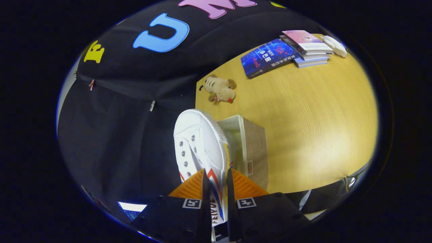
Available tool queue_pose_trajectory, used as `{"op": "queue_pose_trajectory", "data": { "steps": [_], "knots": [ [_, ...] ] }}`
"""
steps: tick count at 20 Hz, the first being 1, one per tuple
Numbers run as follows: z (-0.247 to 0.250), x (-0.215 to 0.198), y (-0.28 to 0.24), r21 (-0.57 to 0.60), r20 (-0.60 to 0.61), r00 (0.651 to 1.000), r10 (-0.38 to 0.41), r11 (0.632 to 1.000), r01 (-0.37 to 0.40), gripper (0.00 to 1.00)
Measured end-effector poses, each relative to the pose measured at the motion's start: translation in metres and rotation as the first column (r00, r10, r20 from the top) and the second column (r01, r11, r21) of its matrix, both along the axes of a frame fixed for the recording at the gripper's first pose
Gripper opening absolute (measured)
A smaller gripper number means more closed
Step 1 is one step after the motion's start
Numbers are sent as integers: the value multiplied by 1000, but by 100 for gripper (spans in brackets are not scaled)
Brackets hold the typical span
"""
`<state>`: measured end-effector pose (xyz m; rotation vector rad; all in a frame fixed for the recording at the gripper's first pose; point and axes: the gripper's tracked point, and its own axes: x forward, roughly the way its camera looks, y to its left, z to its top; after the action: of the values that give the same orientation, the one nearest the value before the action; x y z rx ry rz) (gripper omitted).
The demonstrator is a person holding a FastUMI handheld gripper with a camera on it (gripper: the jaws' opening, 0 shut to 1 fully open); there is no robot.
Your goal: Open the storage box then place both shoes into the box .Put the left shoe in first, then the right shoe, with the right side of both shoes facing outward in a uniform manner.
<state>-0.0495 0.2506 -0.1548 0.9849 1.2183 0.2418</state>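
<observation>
A white canvas shoe (201, 145) with red and blue side stripes is held up in the air, its toe pointing away from me. My gripper (217, 180) is shut on the shoe's side wall, one finger inside the shoe and one outside. Just beyond and beside the shoe stands the beige woven storage box (253, 148), open at the top, on the wooden table (314, 128). The shoe covers part of the box's opening, so the box's inside is mostly hidden.
A small plush dog (221, 89) lies near the table's far corner. A blue book (268, 56) and a stack of books (308, 47) with a white object (335, 45) beside it sit at the far side.
</observation>
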Motion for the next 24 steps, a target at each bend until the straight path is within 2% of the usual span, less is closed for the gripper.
{"op": "queue_pose_trajectory", "data": {
  "steps": [3, 7, 16, 20, 22, 23, 24],
  "knots": [
    [-25, -6, 16, -95, -42, 999, 20, 995, -24, 23],
    [-44, 0, 20, -160, -74, 997, -14, 987, 2, 23],
    [-56, 6, 28, -172, -96, 995, -2, 985, -15, 25],
    [-36, 26, 27, -128, -20, 1000, -21, 992, 18, 51],
    [-35, 32, 17, -172, 29, 1000, 5, 985, 1, 93],
    [-33, 32, 15, -174, 44, 999, 6, 985, 1, 98],
    [-31, 31, 15, -172, 52, 999, 6, 985, 3, 99]
  ]
}}
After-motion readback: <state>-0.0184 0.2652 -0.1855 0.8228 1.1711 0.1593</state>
